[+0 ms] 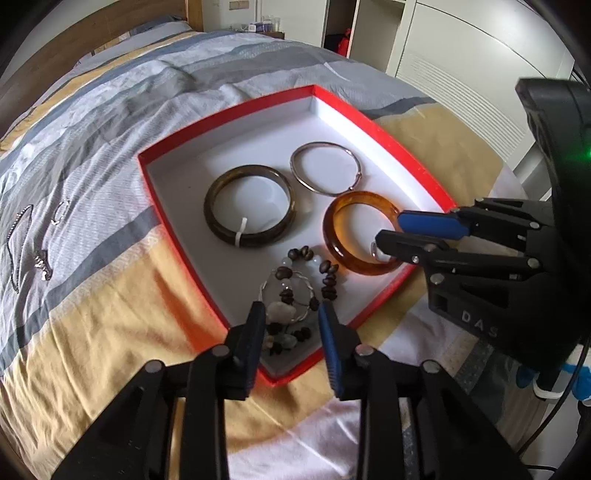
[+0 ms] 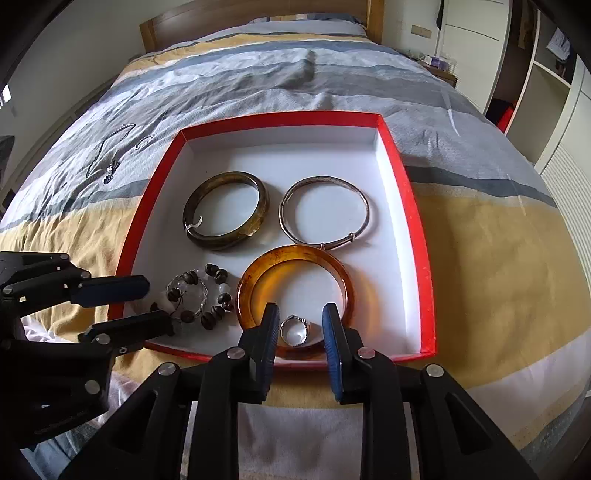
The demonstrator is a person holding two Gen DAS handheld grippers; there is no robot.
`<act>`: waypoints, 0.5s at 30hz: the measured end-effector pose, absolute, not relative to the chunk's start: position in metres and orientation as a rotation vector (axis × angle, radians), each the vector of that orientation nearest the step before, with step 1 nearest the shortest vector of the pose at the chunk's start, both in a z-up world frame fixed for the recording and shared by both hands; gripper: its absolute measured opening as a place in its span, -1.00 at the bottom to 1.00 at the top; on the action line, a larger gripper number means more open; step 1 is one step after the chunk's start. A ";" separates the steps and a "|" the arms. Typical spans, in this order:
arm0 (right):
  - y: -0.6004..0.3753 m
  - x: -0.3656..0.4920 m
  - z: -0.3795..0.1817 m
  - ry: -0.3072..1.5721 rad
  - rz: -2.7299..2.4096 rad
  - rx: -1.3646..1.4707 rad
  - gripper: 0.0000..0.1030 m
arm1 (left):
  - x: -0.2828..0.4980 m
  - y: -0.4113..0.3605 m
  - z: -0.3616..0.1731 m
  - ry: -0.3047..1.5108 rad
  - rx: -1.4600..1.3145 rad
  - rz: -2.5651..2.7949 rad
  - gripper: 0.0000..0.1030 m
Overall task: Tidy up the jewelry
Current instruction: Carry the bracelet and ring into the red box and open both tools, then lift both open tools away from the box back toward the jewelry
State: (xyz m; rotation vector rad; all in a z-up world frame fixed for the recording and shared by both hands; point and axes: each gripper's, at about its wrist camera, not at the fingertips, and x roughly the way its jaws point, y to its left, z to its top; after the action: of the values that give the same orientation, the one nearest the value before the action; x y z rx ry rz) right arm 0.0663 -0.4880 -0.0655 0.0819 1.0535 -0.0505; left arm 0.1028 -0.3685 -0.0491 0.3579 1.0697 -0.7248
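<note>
Glossy amber bangle (image 2: 295, 291); metal bangle (image 2: 324, 210); cloth bedspread (image 2: 480, 258), seemingly.

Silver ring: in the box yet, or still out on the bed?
In. The silver ring lies on the red box's white floor, inside the amber bangle.

Your left wrist camera looks steeply down along its fingers (image 1: 258, 332) from the near left corner of the box (image 1: 177, 236), close in, facing across the bed (image 1: 110, 110) toward the cupboards. Your right wrist camera looks steeply down from the box's (image 2: 417, 236) near edge, close too, facing the headboard (image 2: 255, 14). Both views share the box, its bangles and the bed, and each shows the other gripper's fingers (image 1: 432, 225) (image 2: 110, 291).
</note>
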 end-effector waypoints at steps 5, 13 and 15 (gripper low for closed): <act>-0.494 0.057 -0.056 1.035 -0.080 0.117 -0.44 | 0.095 -0.357 -0.033 1.040 0.340 -0.706 -0.43; -0.485 0.033 -0.033 0.969 -0.098 0.180 -0.40 | 0.072 -0.326 0.009 0.925 0.297 -0.610 -0.42; -0.480 0.028 -0.027 0.954 -0.094 0.186 -0.36 | 0.065 -0.319 0.018 0.896 0.299 -0.586 -0.42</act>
State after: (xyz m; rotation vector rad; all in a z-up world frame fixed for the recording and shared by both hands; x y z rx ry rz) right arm 0.0281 -0.4797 -0.0272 0.1862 0.9537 -0.0945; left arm 0.0650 -0.3188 0.0180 0.2991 0.8957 -0.5856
